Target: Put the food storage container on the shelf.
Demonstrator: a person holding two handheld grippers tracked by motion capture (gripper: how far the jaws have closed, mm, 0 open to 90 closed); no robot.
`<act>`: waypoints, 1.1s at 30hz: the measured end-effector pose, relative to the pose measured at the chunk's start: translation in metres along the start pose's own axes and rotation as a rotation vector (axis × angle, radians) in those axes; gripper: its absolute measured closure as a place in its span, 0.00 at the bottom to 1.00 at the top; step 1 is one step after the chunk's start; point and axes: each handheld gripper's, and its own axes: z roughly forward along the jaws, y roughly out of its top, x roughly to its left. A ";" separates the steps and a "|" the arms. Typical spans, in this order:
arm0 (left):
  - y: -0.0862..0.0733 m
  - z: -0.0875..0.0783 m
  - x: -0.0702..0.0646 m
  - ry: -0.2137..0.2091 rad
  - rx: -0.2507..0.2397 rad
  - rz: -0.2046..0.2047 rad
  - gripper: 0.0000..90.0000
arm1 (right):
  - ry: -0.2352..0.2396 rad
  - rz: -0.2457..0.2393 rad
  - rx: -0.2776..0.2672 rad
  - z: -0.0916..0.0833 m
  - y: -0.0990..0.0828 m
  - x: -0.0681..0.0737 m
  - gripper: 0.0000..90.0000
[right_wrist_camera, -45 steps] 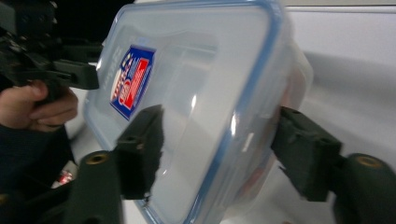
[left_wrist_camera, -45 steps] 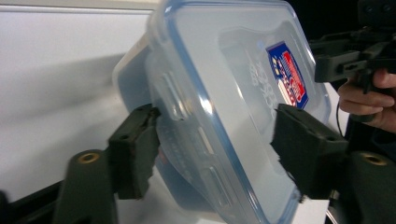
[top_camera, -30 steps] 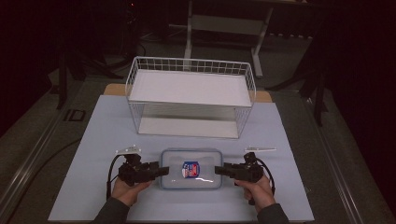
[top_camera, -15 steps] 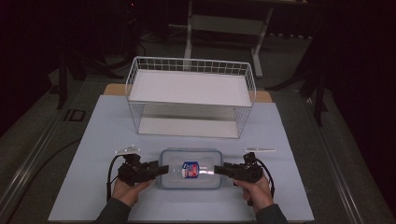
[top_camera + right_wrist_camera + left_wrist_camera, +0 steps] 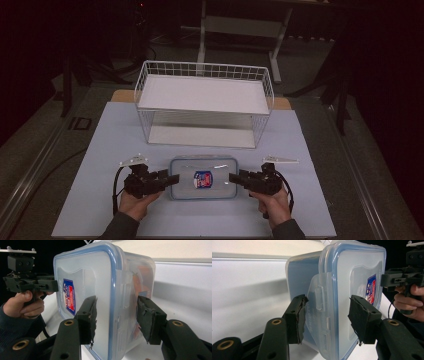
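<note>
Status: the clear lidded container sits flat on the pale surface, at my near edge, just in front of the white wire rack and not touching it. The lid is on, blue seal all round the rim, red-and-blue label in the middle of the lid.

I have one gripper at each short end, both turned on their sides and pointing inward at each other.

Left gripper: my fingers straddle the left end, right over the clip flap. The base-side pad looks to be against the flap. The lid-side pad stands just off the lid. Not clenched, so no grasp on this side.

Right gripper: same layout at the right end. One finger lies over the lid, but I can't tell if it touches. The other finger is on the base side, with a visible gap to the container wall. Released here too.

So the container lies between both sets of fingers, but its weight is on the surface. It is level in the high view, not tipped.

Something orange shows through the wall in the right gripper view; I can't tell what it is.

The rack has two white shelves, the upper one ringed by wire mesh.

A cable loops back from each gripper past my hands.
</note>
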 end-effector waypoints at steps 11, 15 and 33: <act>0.005 -0.007 -0.005 0.017 -0.025 0.050 0.54 | 0.000 -0.050 -0.037 0.000 0.002 0.006 0.57; 0.007 -0.010 -0.008 0.022 -0.040 0.072 0.54 | 0.003 -0.075 -0.054 -0.002 0.004 0.009 0.57; 0.016 -0.018 -0.018 0.025 -0.097 0.123 0.54 | 0.001 -0.135 -0.125 -0.011 0.013 0.019 0.57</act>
